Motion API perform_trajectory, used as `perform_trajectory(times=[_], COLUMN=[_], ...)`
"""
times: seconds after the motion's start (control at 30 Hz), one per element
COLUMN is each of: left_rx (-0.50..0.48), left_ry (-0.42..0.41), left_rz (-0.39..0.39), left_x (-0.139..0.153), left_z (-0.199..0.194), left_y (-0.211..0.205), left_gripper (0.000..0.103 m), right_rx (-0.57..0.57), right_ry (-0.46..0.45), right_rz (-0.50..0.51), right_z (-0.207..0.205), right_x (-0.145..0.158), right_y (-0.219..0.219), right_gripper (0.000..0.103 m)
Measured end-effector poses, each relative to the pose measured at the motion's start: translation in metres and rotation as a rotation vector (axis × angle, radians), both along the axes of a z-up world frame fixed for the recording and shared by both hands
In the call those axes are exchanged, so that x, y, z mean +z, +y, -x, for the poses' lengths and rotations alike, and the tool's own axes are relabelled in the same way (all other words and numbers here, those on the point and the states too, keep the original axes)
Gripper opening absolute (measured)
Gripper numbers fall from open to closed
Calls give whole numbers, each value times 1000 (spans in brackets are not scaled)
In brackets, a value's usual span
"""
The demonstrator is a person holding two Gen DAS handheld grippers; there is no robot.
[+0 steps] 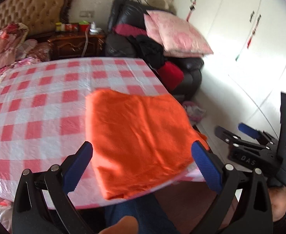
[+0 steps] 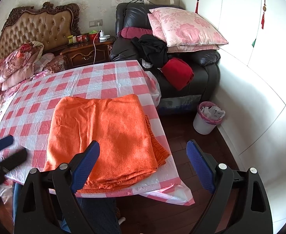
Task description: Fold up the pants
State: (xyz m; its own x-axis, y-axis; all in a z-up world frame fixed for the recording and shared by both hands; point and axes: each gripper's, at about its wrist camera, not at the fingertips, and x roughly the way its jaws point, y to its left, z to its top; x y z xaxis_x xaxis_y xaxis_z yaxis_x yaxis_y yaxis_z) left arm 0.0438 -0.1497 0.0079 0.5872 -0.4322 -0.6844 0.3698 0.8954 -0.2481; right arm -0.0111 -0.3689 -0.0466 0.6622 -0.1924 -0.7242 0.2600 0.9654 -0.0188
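Pants [image 2: 102, 136] folded, stacked on worktop [image 2: 35, 97] | left gripper [image 1: 142, 154] spread, empty, hovering at 6 o'clock | right gripper [image 2: 143, 152] spread, empty | advise: square the 3 o'clock overhang before release.

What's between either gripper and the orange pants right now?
Nothing visible. The orange pants lie folded on the checked tablecloth at its near right corner. The right gripper and left gripper are both open just in front of them, holding nothing, with only open air between.
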Motion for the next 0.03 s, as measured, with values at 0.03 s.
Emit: perform_trajectory(times=[0.03], left_rx=[49], left_ry=[-25], left_rz=[0], left_x=[0], left_z=[-2], left_y=[25], left_gripper=[101], right_rx=[-6], right_ry=[0], right_rz=[-8], right_z=[-1], right_x=[-3], right_y=[-1], right_gripper=[88])
